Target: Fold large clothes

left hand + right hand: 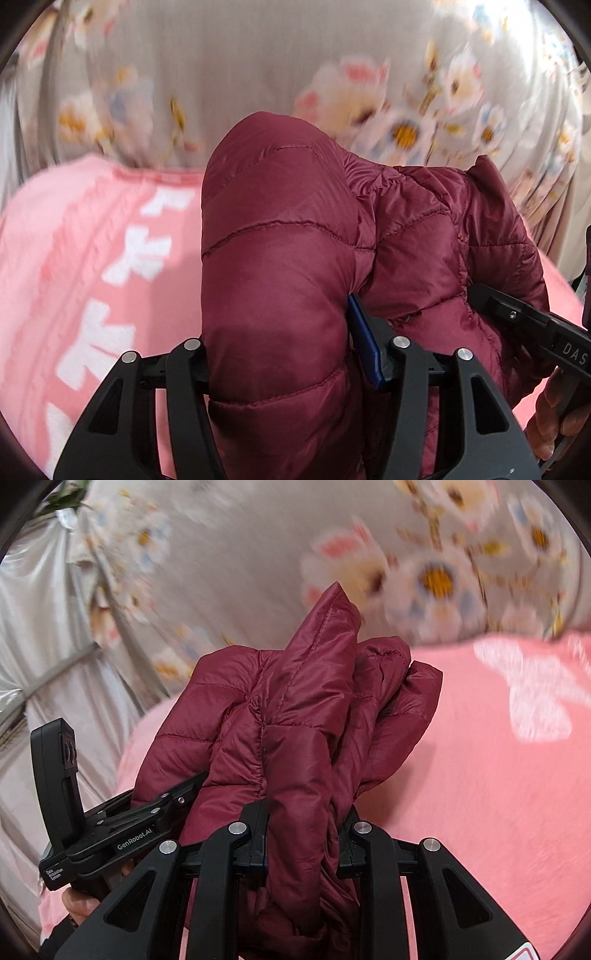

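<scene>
A maroon quilted puffer jacket (280,236) is bunched and held up between both grippers above a pink blanket (92,258). My left gripper (280,354) is shut on a thick padded fold of the jacket; its blue pad shows at the fold's right side. My right gripper (303,834) is shut on another bundle of the same jacket (295,709), whose pointed edge sticks upward. The right gripper also shows in the left wrist view (524,317) at the far right, and the left gripper shows in the right wrist view (147,812) at the lower left, both clamped into the jacket.
The pink blanket with white shapes (498,757) covers the surface below. A grey floral curtain (258,74) hangs behind, with a shiny silver sheet (44,609) to the left. The person's fingers (554,413) hold the right gripper's handle.
</scene>
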`<act>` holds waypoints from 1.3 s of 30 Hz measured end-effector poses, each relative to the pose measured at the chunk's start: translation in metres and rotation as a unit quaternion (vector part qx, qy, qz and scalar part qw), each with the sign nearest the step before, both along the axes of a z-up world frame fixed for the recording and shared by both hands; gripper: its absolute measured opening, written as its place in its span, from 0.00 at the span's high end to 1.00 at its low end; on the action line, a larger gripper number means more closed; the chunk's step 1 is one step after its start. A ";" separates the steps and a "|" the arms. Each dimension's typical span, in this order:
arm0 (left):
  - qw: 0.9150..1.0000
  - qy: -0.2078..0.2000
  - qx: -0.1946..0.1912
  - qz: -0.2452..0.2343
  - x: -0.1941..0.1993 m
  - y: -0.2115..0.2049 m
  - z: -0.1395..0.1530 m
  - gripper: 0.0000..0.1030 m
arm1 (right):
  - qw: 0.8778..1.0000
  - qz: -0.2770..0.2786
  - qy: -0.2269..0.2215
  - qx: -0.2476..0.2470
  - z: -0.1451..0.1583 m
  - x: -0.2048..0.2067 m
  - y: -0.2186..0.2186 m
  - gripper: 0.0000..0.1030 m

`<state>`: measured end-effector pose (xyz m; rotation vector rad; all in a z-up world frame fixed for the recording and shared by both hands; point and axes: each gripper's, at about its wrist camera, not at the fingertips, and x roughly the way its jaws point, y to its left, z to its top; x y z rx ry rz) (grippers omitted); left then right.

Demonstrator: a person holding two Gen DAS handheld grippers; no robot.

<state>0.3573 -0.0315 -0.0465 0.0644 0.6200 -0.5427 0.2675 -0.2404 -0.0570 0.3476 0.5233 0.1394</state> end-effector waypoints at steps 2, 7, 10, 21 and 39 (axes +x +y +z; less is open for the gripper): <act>1.000 0.016 0.008 0.004 0.007 -0.001 -0.017 0.49 | 1.000 -0.006 0.018 0.000 -0.018 0.009 -0.002 0.78; 0.999 0.033 0.014 0.023 0.017 0.005 -0.037 0.33 | 0.999 -0.020 0.037 0.022 -0.041 0.017 -0.013 0.63; 0.998 0.040 0.017 0.041 0.022 0.007 -0.041 0.21 | 0.998 -0.029 0.042 0.027 -0.038 0.016 -0.017 0.58; 0.989 0.024 0.083 0.119 -0.022 0.038 0.022 0.16 | 0.994 -0.084 0.025 -0.062 0.036 -0.059 -0.008 0.77; 0.974 0.121 0.073 0.177 -0.033 0.020 -0.032 0.07 | 0.979 -0.096 0.125 -0.132 -0.036 -0.040 0.042 0.83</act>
